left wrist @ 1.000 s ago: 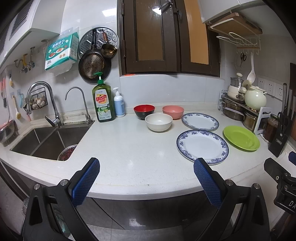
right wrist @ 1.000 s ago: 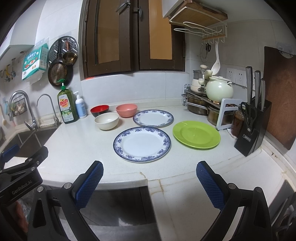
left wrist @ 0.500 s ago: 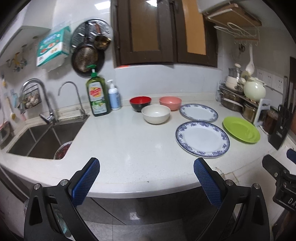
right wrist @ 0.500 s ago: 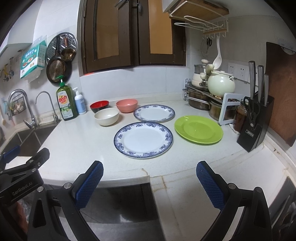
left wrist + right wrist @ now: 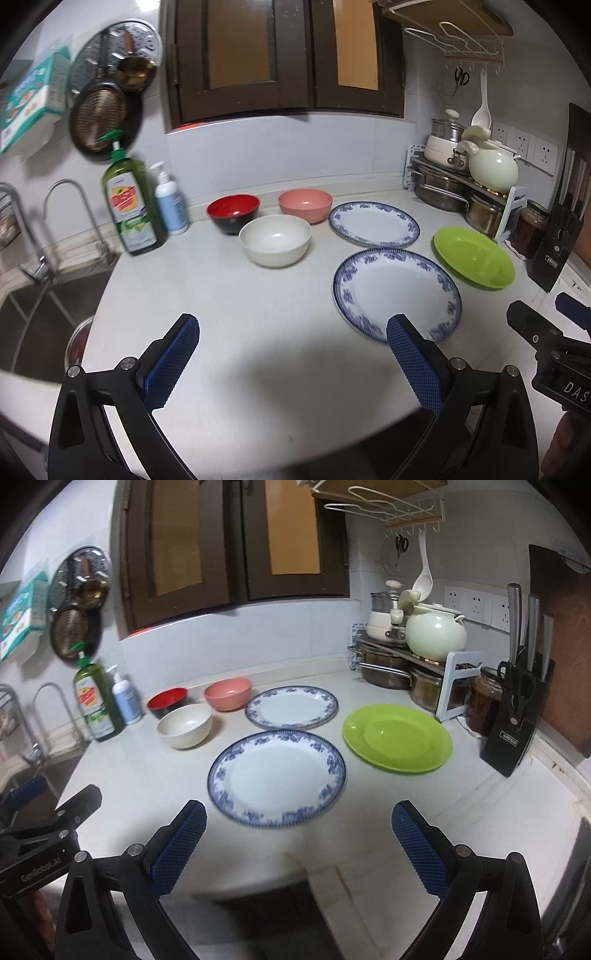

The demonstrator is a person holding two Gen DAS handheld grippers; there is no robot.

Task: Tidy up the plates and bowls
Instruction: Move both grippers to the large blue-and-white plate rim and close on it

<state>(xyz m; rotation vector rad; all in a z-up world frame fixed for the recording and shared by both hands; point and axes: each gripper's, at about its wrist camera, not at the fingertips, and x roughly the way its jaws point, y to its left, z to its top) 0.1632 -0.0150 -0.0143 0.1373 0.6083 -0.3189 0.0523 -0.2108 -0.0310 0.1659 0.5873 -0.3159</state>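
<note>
While both grippers (image 5: 291, 343) (image 5: 299, 830) gape wide, round glossy blue-rimmed plate (image 5: 277, 777), smooth cream bowl (image 5: 275, 240), speckled white counter (image 5: 229, 302).

White counter (image 5: 258, 332), dark wood window (image 5: 280, 59), sink (image 5: 33, 325) at left.

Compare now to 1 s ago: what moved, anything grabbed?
Both tools advanced over the counter toward the dishes: the left tool now has one finger overlapping the near blue-rimmed plate in view, and the right tool sits just short of it. Nothing grabbed; both are open and empty. Plates and bowls lie unchanged.
</note>
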